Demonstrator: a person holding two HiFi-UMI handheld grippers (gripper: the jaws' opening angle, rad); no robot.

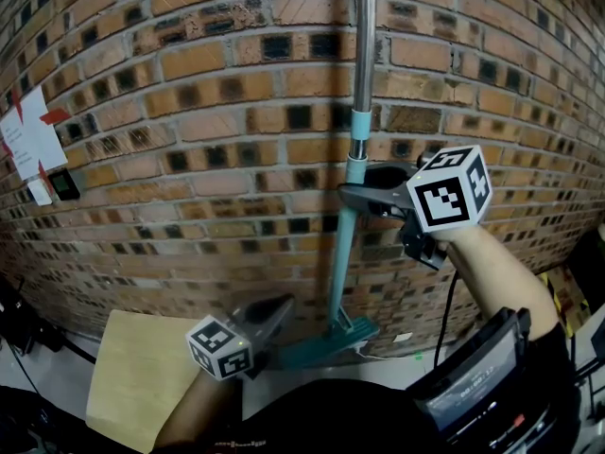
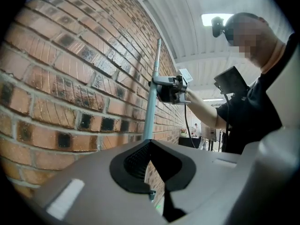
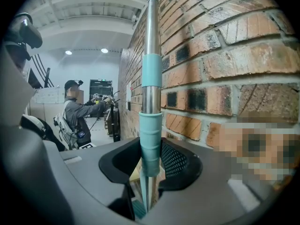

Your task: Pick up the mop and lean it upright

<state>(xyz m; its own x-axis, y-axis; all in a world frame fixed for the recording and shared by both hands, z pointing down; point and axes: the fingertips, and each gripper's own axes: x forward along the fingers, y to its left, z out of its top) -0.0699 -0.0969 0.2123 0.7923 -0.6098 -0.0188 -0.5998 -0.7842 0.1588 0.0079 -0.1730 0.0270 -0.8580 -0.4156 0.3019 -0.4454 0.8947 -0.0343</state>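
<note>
Left claw (image 1: 281, 305): jaws together, empty, mop head (image 1: 326, 341) just right of it. Task item: mop (image 1: 360, 83), upright against brick wall (image 1: 189, 112), pole passing through right claw (image 1: 352, 197), which is clamped on teal sleeve (image 3: 151, 139). Handling, judged: light, stiff, bare metal likely slippery; take hold at the sleeve.

You face a red-brick wall (image 1: 189, 112) flecked with dark bricks. A white sheet (image 1: 28, 140) with red marks hangs at its left, a small black device (image 1: 64, 184) just beside it. A pale wooden board (image 1: 142, 376) sits low over grey floor (image 1: 47, 378). Overhead, a white ceiling (image 2: 187, 13) carries a lit panel (image 2: 213, 18).
</note>
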